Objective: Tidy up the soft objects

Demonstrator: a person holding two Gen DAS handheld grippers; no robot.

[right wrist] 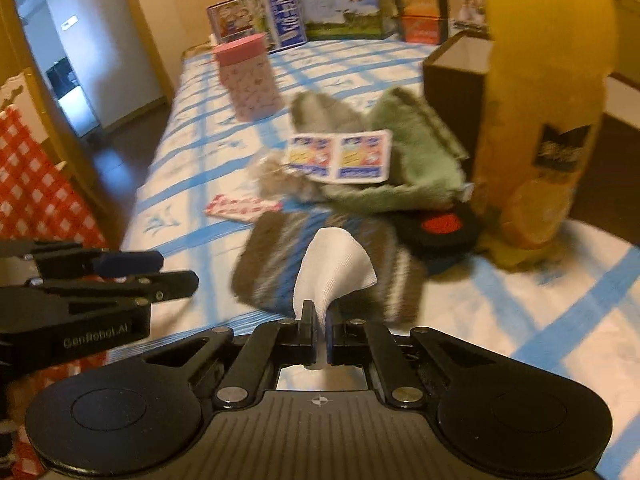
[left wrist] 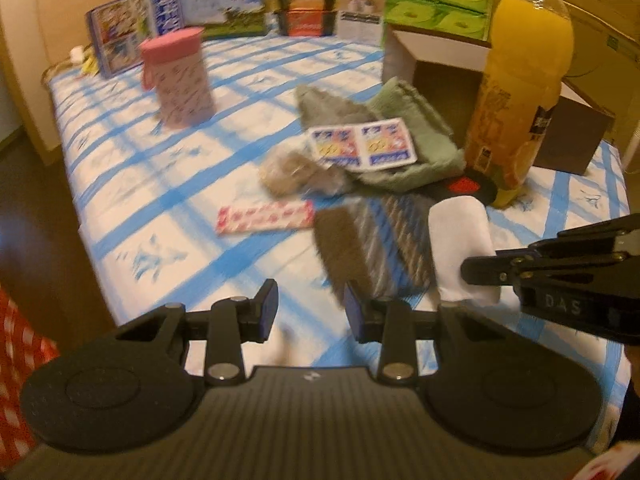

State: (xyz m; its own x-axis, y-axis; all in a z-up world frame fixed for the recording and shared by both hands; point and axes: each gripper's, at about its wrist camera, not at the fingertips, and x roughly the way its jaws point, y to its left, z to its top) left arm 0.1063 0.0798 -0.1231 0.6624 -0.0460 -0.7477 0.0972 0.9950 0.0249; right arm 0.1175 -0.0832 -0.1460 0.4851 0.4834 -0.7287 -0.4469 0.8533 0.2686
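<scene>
My right gripper (right wrist: 320, 320) is shut on a white cloth (right wrist: 334, 268) and holds it above a brown, blue and white striped cloth (right wrist: 280, 276). In the left wrist view the white cloth (left wrist: 460, 240) hangs from the right gripper (left wrist: 476, 270) at the right. My left gripper (left wrist: 310, 308) is open and empty, just in front of the striped cloth (left wrist: 376, 248). Behind lie a green towel (left wrist: 412, 136), a grey fluffy cloth (left wrist: 332, 100) and a brownish furry bundle (left wrist: 300, 176).
A tall orange juice bottle (left wrist: 520, 92) stands right on a black disc (left wrist: 464, 188). A pink canister (left wrist: 180, 80), a printed card (left wrist: 360, 144), a red-white packet (left wrist: 264, 218), a dark open box (right wrist: 456, 80) and boxes along the back sit on the blue-checked tablecloth (left wrist: 140, 168).
</scene>
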